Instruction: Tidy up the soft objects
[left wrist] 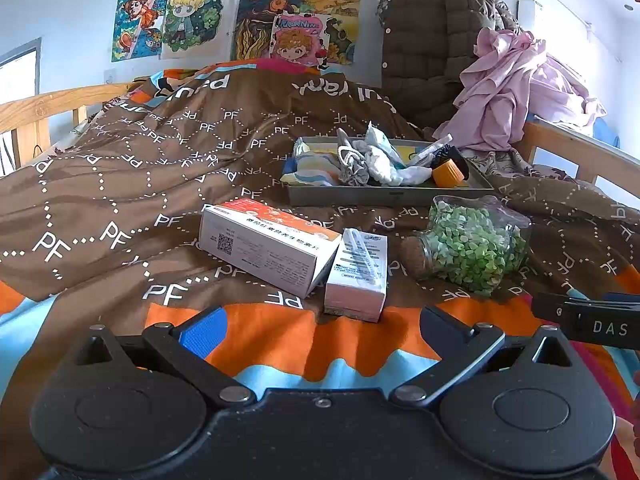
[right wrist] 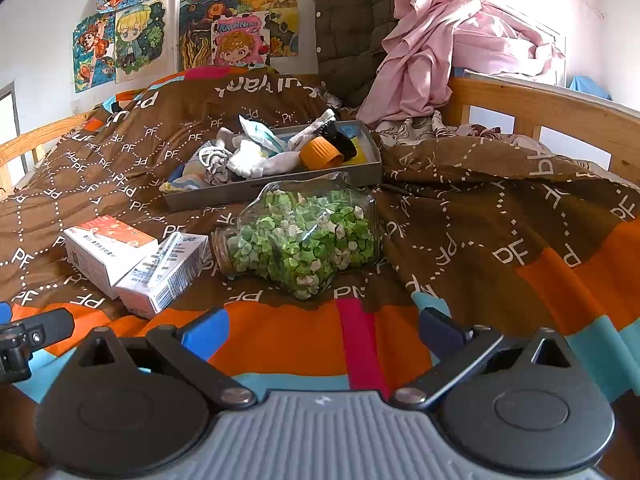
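Observation:
A grey tray (left wrist: 384, 197) (right wrist: 256, 192) lies on the bed, holding white socks (left wrist: 384, 166) (right wrist: 256, 162), a grey cloth (left wrist: 352, 166), a striped cloth (left wrist: 308, 168) and an orange-capped item (left wrist: 448, 174) (right wrist: 320, 152). Nearer stand two cartons (left wrist: 264, 248) (left wrist: 358, 276) (right wrist: 108, 254) and a glass jar of green paper stars (left wrist: 472, 246) (right wrist: 304, 240) on its side. My left gripper (left wrist: 320, 330) is open above the quilt, nothing between its fingers. My right gripper (right wrist: 320, 332) is open too, just short of the jar.
A brown patterned quilt (left wrist: 140, 184) covers the bed. Wooden rails (right wrist: 560, 112) run along both sides. A pink garment (right wrist: 432, 52) and a brown padded coat (left wrist: 432, 52) hang at the far right. Posters cover the back wall.

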`<move>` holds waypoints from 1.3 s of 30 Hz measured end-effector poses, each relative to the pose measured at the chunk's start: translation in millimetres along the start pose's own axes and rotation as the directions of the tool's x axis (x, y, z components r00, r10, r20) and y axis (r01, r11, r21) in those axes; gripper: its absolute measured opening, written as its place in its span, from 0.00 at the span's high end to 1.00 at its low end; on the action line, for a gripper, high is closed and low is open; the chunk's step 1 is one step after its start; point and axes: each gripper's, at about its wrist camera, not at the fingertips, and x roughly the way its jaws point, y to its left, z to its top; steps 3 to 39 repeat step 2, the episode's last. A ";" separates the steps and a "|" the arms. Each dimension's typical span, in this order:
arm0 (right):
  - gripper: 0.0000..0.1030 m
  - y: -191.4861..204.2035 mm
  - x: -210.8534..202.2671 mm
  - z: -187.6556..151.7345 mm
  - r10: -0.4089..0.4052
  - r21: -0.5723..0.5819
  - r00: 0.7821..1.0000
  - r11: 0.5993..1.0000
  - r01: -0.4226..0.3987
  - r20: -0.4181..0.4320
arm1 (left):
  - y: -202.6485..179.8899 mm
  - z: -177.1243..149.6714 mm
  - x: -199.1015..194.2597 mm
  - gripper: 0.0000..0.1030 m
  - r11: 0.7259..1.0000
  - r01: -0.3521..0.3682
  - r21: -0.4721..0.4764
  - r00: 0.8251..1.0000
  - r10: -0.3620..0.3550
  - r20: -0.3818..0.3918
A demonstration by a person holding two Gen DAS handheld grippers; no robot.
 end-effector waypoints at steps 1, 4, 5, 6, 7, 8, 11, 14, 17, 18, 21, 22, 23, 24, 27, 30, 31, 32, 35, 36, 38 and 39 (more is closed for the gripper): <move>0.00 0.1 0.0 0.0 0.000 0.000 1.000 1.000 0.000 0.000 | -0.2 -0.3 0.0 0.01 1.000 0.002 -0.001 1.000 -0.002 -0.001; 0.00 0.0 0.0 -0.1 0.000 0.000 1.000 1.000 0.000 -0.001 | -0.4 -0.5 0.3 0.01 1.000 0.002 -0.001 1.000 -0.002 -0.002; 0.00 0.0 0.0 -0.1 0.000 0.000 1.000 1.000 0.000 -0.001 | -0.4 -0.5 0.3 0.01 1.000 0.002 -0.001 1.000 -0.002 -0.002; 0.00 0.0 0.0 -0.1 0.000 0.000 1.000 1.000 0.000 -0.001 | -0.4 -0.5 0.3 0.01 1.000 0.002 -0.001 1.000 -0.002 -0.002; 0.00 0.0 0.0 -0.1 0.000 0.000 1.000 1.000 0.000 -0.001 | -0.4 -0.5 0.3 0.01 1.000 0.002 -0.001 1.000 -0.002 -0.002; 0.00 0.0 0.0 -0.1 0.000 0.000 1.000 1.000 0.000 -0.001 | -0.4 -0.5 0.3 0.01 1.000 0.002 -0.001 1.000 -0.002 -0.002; 0.00 0.0 0.0 -0.1 0.000 0.000 1.000 1.000 0.000 -0.001 | -0.4 -0.5 0.3 0.01 1.000 0.002 -0.001 1.000 -0.002 -0.002; 0.00 0.0 0.0 -0.1 0.000 0.000 1.000 1.000 0.000 -0.001 | -0.4 -0.5 0.3 0.01 1.000 0.002 -0.001 1.000 -0.002 -0.002; 0.00 0.0 0.0 -0.1 0.000 0.000 1.000 1.000 0.000 -0.001 | -0.4 -0.5 0.3 0.01 1.000 0.002 -0.001 1.000 -0.002 -0.002; 0.00 0.0 0.0 -0.1 0.000 0.000 1.000 1.000 0.000 -0.001 | -0.4 -0.5 0.3 0.01 1.000 0.002 -0.001 1.000 -0.002 -0.002; 0.00 0.0 0.0 -0.1 0.000 0.000 1.000 1.000 0.000 -0.001 | -0.4 -0.5 0.3 0.01 1.000 0.002 -0.001 1.000 -0.002 -0.002; 0.00 0.0 0.0 -0.1 0.000 0.000 1.000 1.000 0.000 -0.001 | -0.4 -0.5 0.3 0.01 1.000 0.002 -0.001 1.000 -0.002 -0.002; 0.00 0.0 0.0 -0.1 0.000 0.000 1.000 1.000 0.000 -0.001 | -0.4 -0.5 0.3 0.01 1.000 0.002 -0.001 1.000 -0.002 -0.002; 0.00 0.0 0.0 -0.1 0.000 0.000 1.000 1.000 0.000 -0.001 | -0.4 -0.5 0.3 0.01 1.000 0.002 -0.001 1.000 -0.002 -0.002; 0.00 0.0 0.0 -0.1 0.000 0.000 1.000 1.000 0.000 -0.001 | -0.4 -0.5 0.3 0.01 1.000 0.002 -0.001 1.000 -0.002 -0.002; 0.00 0.0 0.0 -0.1 0.000 0.000 1.000 1.000 0.000 -0.001 | -0.4 -0.5 0.3 0.01 1.000 0.002 -0.001 1.000 -0.002 -0.002; 0.00 0.0 0.0 -0.1 0.000 0.000 1.000 1.000 0.000 -0.001 | -0.4 -0.5 0.3 0.01 1.000 0.002 -0.001 1.000 -0.002 -0.002; 0.00 0.0 0.0 -0.1 0.000 0.000 1.000 1.000 0.000 -0.001 | -0.4 -0.5 0.3 0.01 1.000 0.002 -0.001 1.000 -0.002 -0.002; 0.00 0.0 0.0 -0.1 0.000 0.000 1.000 1.000 0.000 -0.001 | -0.4 -0.5 0.3 0.01 1.000 0.002 -0.001 1.000 -0.002 -0.002; 0.00 0.0 0.0 -0.1 0.000 0.000 1.000 1.000 0.000 -0.001 | -0.4 -0.5 0.3 0.01 1.000 0.002 -0.001 1.000 -0.002 -0.002; 0.00 0.0 0.0 -0.1 0.000 0.000 1.000 1.000 0.000 -0.001 | -0.4 -0.5 0.3 0.01 1.000 0.002 -0.001 1.000 -0.002 -0.002; 0.00 0.0 0.0 -0.1 0.000 0.000 1.000 1.000 0.000 -0.001 | -0.4 -0.5 0.3 0.01 1.000 0.002 -0.001 1.000 -0.002 -0.002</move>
